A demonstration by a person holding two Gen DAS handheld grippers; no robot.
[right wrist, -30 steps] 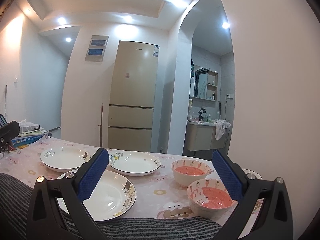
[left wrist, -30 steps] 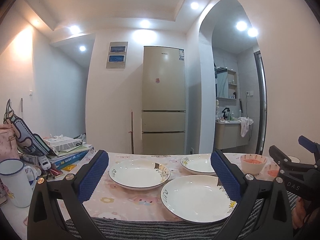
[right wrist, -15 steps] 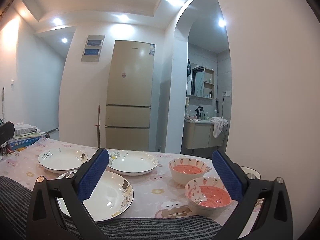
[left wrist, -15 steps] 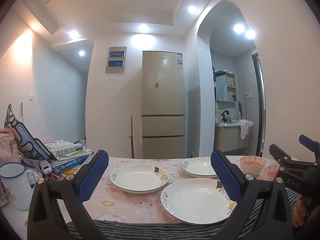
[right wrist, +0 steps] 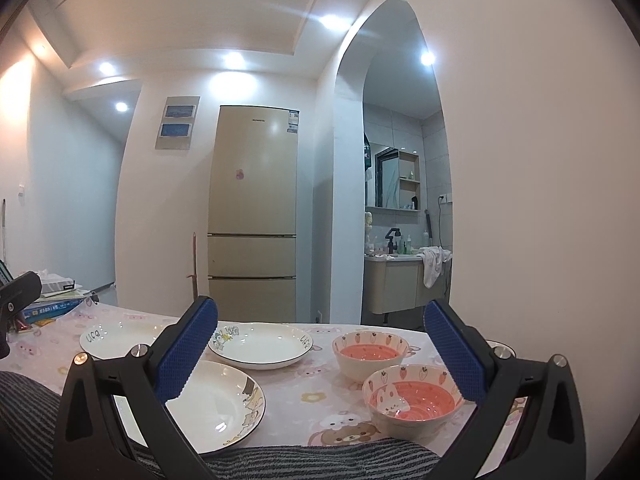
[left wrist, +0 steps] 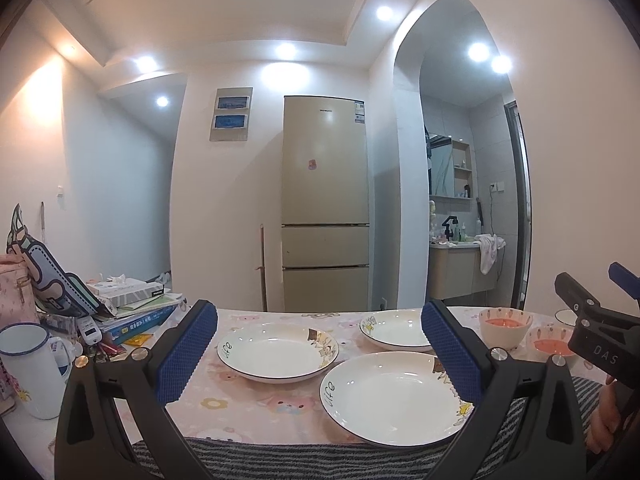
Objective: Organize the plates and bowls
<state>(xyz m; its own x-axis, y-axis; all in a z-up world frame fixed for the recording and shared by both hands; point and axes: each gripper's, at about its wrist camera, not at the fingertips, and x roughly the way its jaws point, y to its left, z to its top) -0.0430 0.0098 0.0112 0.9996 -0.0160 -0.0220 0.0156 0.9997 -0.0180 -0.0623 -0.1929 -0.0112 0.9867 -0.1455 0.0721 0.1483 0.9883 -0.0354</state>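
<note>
Left gripper (left wrist: 320,350): jaws spread wide, holding nothing, poised above the near table edge with its blue pads framing the plates.
Right gripper (right wrist: 320,350): jaws likewise wide apart and empty, raised over the near edge at the bowl end of the table; it also shows at the right rim of the left wrist view, with part of a hand (left wrist: 606,420) behind it.
Plates: 3 white plates with cartoon trim sit on the tablecloth (right wrist: 312,392), apart from one another: near plate (left wrist: 394,396), left plate (left wrist: 278,352), far plate (left wrist: 396,328).
Bowls: 2 pink-lined bowls with a strawberry pattern stand right of the plates, near bowl (right wrist: 414,398) just in front of far bowl (right wrist: 370,354).
Table clutter: 1 white enamel mug (left wrist: 30,368) and a stack of books (left wrist: 136,312) at the left end.
Background: 1 beige fridge (left wrist: 324,204).
</note>
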